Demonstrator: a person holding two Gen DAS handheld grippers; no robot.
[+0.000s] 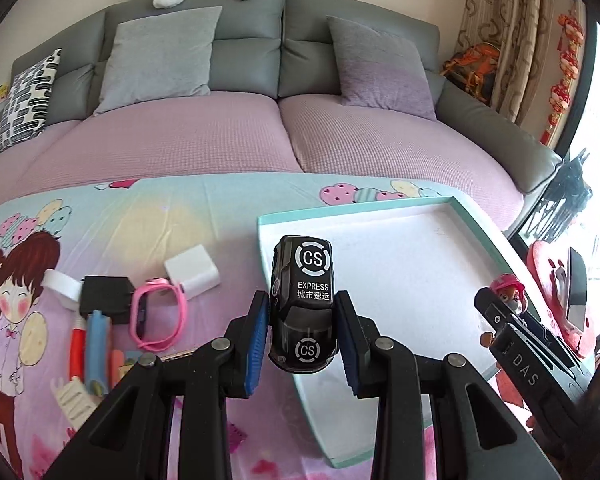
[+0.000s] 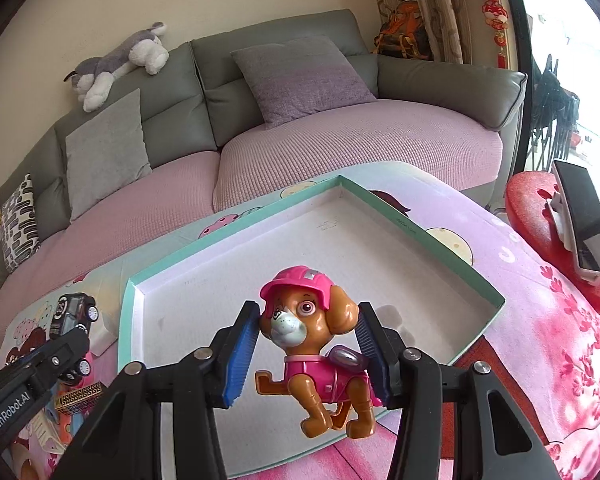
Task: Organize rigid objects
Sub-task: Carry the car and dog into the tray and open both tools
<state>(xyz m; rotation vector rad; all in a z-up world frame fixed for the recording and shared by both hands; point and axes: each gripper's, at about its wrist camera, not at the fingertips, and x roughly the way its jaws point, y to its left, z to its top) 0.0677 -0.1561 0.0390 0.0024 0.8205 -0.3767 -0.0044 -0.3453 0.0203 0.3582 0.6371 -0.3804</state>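
- Left wrist view: the left gripper [image 1: 302, 326] is pinching a glossy black toy van with white "CS EXPRESS" lettering [image 1: 303, 304] between its blue ribbed pads [image 1: 257, 344], and is holding it over the near left edge of the shallow white cardboard tray with a mint-green rim [image 1: 400, 276].
- Left of the tray, a pink plastic wristwatch [image 1: 160, 316], a white square charger block [image 1: 192, 270], a black adapter [image 1: 104, 296] and a red and a blue tube-shaped item [image 1: 90, 352] are lying on the cartoon-printed cloth [image 1: 120, 224].
- At the tray's right edge, the right gripper [image 1: 512, 320] is entering the view with a pink-helmeted figure.
- Right wrist view: the right gripper [image 2: 306, 350] is clamping a brown plastic puppy figure in a pink helmet and pink vest [image 2: 314, 354] between its pads, head and body both touching them, over the near edge of the same tray [image 2: 380, 200].
- Left of the tray, the left gripper [image 2: 66, 344] is carrying the black van [image 2: 74, 314].
- Beyond the tray, a grey sofa with a pink seat cover [image 2: 340, 148] is standing.
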